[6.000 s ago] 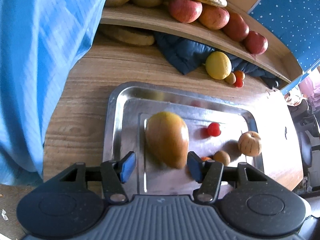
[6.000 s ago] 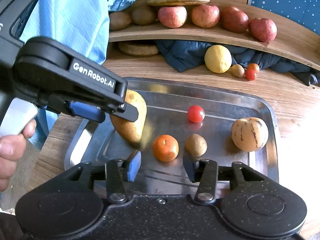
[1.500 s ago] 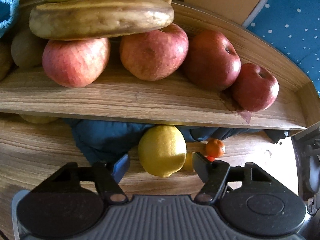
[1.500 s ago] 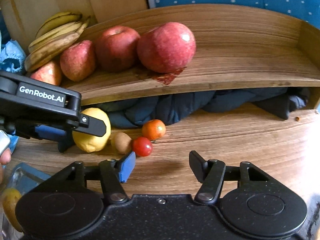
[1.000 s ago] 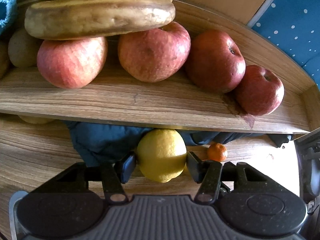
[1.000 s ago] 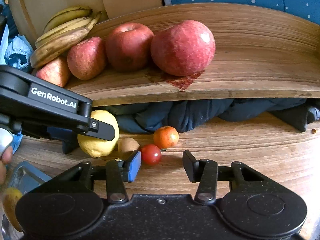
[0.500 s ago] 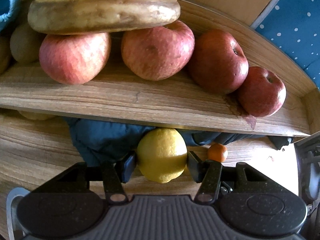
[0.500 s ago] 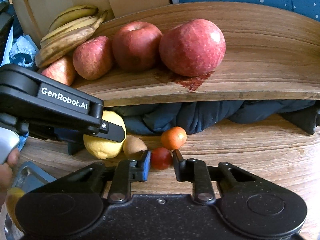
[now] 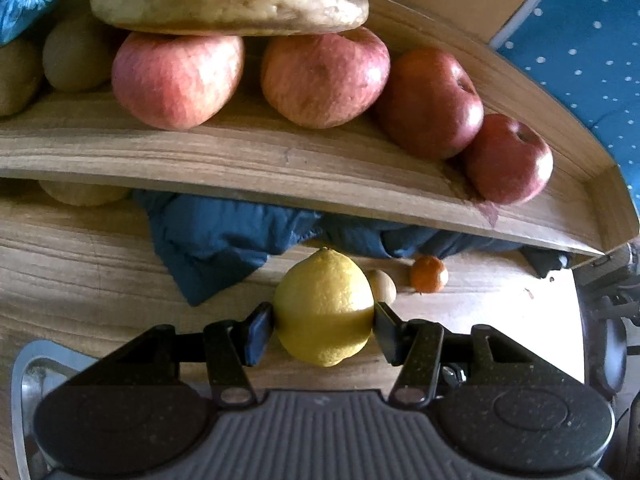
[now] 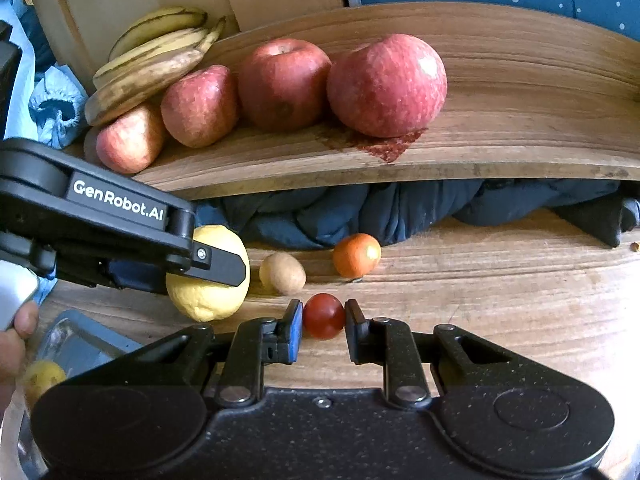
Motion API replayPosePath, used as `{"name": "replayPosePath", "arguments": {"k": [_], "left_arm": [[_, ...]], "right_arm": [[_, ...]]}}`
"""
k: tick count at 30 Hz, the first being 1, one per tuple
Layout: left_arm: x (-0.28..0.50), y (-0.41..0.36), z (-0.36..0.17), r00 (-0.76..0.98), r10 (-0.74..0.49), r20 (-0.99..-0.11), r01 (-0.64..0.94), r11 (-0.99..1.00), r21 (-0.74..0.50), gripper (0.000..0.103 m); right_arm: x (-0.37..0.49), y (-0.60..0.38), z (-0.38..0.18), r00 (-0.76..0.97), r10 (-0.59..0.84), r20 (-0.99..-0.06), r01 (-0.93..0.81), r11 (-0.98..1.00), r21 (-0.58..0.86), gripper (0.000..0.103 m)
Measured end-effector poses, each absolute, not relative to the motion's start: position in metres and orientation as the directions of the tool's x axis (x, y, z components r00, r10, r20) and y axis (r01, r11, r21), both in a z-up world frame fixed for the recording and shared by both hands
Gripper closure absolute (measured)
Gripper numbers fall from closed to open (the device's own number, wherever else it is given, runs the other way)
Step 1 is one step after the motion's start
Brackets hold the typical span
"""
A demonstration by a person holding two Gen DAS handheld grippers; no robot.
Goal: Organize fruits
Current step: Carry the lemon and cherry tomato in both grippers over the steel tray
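The lemon (image 9: 324, 308) sits on the wooden table (image 9: 80, 264) just in front of the crumpled blue cloth (image 9: 224, 240), under the shelf (image 9: 280, 160) that carries the apples (image 9: 176, 80) and bananas (image 9: 228, 4). The left tool (image 9: 324, 326) is clamped on it, one pad on each flank. Beside it, the small red tomato (image 10: 323, 316) is pinched between the pads of the right tool (image 10: 322, 325), which is drawn in as tight as it goes on the fruit. Both fruits appear still to rest on the table.

The step in hand looks like the lift-off of both pieces toward the metal tray (image 10: 76, 340). To do it well, the tomato wants no more squeeze, since it is soft and could split; raise it straight up before swinging it away. The lemon is held below its widest part, so it may slip forward; keep that tool tilted steadily and lift slowly. The two tools are near each other, so they should part as they rise.

The right wrist view shows the tomato, the left tool from the side and a hand (image 10: 12, 344) at the edge; the left view shows none of these. Both show the brown fruit (image 10: 282, 267) and the little orange (image 10: 356, 255), but only the left view shows both pads on the lemon.
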State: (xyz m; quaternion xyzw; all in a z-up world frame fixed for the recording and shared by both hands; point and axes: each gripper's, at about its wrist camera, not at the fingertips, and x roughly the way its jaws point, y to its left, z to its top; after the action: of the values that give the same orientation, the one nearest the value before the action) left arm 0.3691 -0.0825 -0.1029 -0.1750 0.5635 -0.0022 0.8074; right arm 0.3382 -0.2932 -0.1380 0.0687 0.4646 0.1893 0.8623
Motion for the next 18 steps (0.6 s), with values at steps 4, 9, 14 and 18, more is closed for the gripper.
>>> {"name": "replayPosePath", "arguments": {"k": [4,9,14,18], "left_arm": [[0.358,-0.078,-0.100,0.370,-0.220,-0.903,-0.172,0.939,-0.299,0.045],[0.342,-0.070,-0.095,0.370,-0.238,-0.898,-0.152,0.938,-0.311,0.045],[0.327,-0.060,-0.088,0.368,-0.258,-0.893,-0.127,0.938,-0.323,0.045],[0.319,-0.052,-0.086,0.360,-0.267,-0.894,-0.115,0.938,-0.326,0.045]], "right_arm": [[0.328,-0.289,-0.132,0.507,0.382,-0.773,-0.256,0.923,0.289,0.080],[0.315,-0.280,-0.124,0.516,0.373,-0.771,-0.249,0.927,0.282,0.080],[0.294,-0.271,-0.115,0.522,0.365,-0.771,-0.245,0.930,0.274,0.080],[0.281,-0.262,-0.112,0.521,0.358,-0.775,-0.241,0.933,0.269,0.080]]}}
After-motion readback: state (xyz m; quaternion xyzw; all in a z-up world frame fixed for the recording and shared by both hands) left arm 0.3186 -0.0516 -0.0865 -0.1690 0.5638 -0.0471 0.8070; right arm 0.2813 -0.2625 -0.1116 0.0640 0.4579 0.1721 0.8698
